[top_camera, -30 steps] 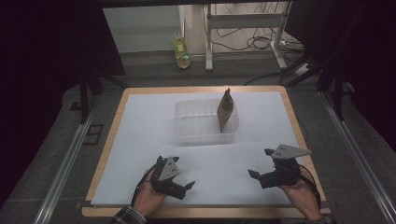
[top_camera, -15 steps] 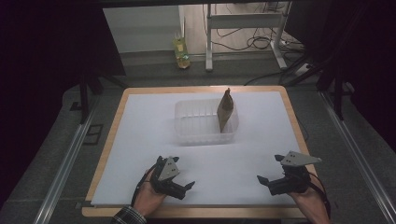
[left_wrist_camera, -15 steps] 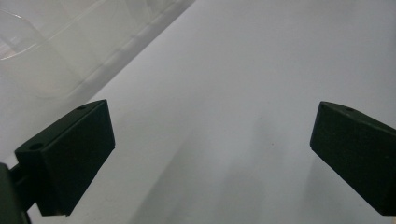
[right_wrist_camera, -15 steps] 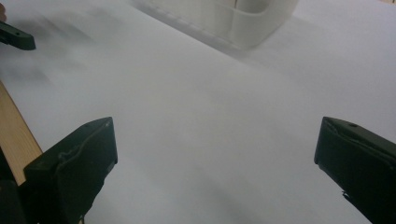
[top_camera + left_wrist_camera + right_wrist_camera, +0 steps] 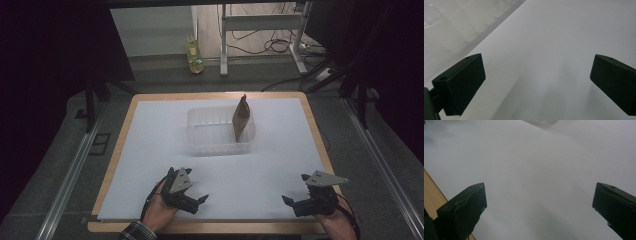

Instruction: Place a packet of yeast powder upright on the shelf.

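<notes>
My right gripper [image 5: 292, 202] has pulled back to the near right edge, jaws spread, empty. Left gripper [image 5: 200, 200] unmoved, spread too. Brown bag [image 5: 241, 119] stands in the clear tub [image 5: 200, 142], probably placed; job looks finished.

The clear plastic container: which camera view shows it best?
The high view. There the whole clear plastic container sits on the white sheet, with the brown pouch standing inside. The left gripper view catches only a blurred wall at its upper left; the right gripper view, a faint edge at the top.
</notes>
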`<state>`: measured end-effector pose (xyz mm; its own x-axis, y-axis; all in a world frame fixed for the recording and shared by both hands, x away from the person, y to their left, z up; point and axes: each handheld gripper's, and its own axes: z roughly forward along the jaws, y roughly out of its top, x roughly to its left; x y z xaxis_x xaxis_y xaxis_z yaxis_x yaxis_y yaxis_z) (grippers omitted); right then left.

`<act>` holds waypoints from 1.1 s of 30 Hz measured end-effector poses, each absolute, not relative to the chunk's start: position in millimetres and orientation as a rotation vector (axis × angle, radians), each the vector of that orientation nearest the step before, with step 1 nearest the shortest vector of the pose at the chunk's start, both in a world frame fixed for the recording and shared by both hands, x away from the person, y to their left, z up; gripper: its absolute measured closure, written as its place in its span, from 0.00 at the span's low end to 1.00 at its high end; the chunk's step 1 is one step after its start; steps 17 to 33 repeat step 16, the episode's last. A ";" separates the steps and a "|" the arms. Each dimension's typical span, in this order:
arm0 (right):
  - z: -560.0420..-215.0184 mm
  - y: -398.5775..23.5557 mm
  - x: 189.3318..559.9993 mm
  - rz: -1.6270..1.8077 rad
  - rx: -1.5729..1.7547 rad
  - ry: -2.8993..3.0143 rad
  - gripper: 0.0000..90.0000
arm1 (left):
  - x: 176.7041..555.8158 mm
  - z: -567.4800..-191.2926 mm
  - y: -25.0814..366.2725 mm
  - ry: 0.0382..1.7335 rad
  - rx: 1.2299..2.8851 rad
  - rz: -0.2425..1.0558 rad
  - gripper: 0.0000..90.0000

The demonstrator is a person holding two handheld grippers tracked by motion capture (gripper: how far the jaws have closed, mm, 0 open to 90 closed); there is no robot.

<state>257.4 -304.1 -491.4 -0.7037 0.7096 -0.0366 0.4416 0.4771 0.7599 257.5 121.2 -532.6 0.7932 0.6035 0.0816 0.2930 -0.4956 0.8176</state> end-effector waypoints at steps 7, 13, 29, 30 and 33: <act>-504.2 -305.2 257.2 1.016 0.983 2.413 0.00 | 258.1 -533.3 121.0 0.663 2.121 0.452 0.00; -509.4 -304.3 257.7 0.969 0.984 2.436 0.00 | 258.5 -533.6 120.7 0.662 2.124 0.450 0.00; -509.8 -303.9 257.4 0.962 0.980 2.439 0.00 | 259.0 -533.4 120.0 0.661 2.125 0.453 0.00; -509.8 -303.9 257.4 0.962 0.980 2.439 0.00 | 259.0 -533.4 120.0 0.661 2.125 0.453 0.00; -509.8 -303.9 257.4 0.962 0.980 2.439 0.00 | 259.0 -533.4 120.0 0.661 2.125 0.453 0.00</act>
